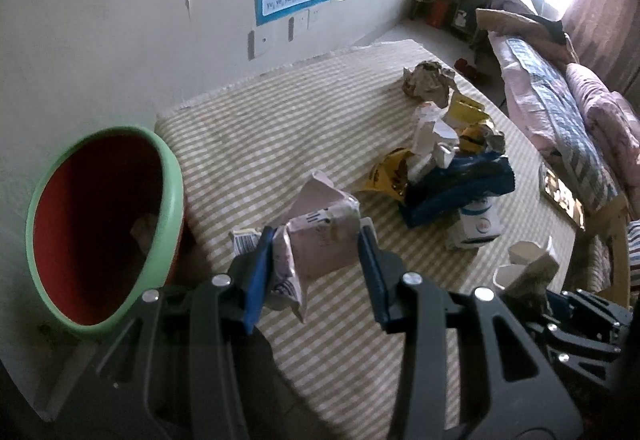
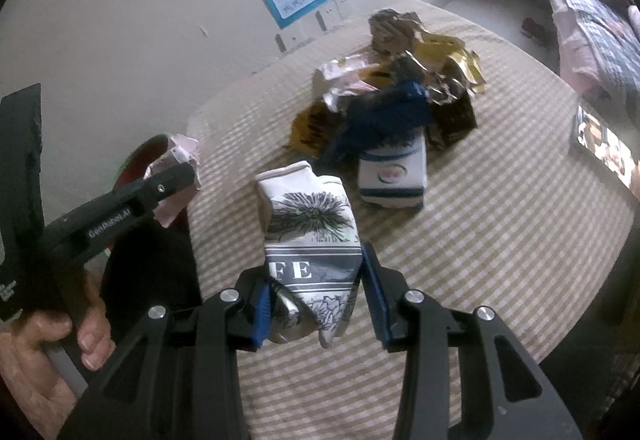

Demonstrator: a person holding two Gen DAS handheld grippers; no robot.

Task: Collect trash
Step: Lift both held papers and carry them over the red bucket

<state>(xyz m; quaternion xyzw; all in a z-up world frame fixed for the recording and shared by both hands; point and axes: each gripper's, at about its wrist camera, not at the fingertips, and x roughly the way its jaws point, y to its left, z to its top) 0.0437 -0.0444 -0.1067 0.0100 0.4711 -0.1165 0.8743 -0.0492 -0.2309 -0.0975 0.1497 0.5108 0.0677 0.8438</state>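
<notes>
Over checked cloth (image 1: 320,127), left fingers (image 1: 258,260) pinch a pink wrapper (image 1: 320,240), right fingers (image 2: 374,280) apparently a crushed cup (image 2: 308,236).

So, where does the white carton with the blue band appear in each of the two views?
Left wrist view: the white carton with the blue band stands right of centre, under the blue wrapper.
Right wrist view: it is just above centre, again below the blue wrapper.
Shared landmark: the striped tablecloth.
</notes>
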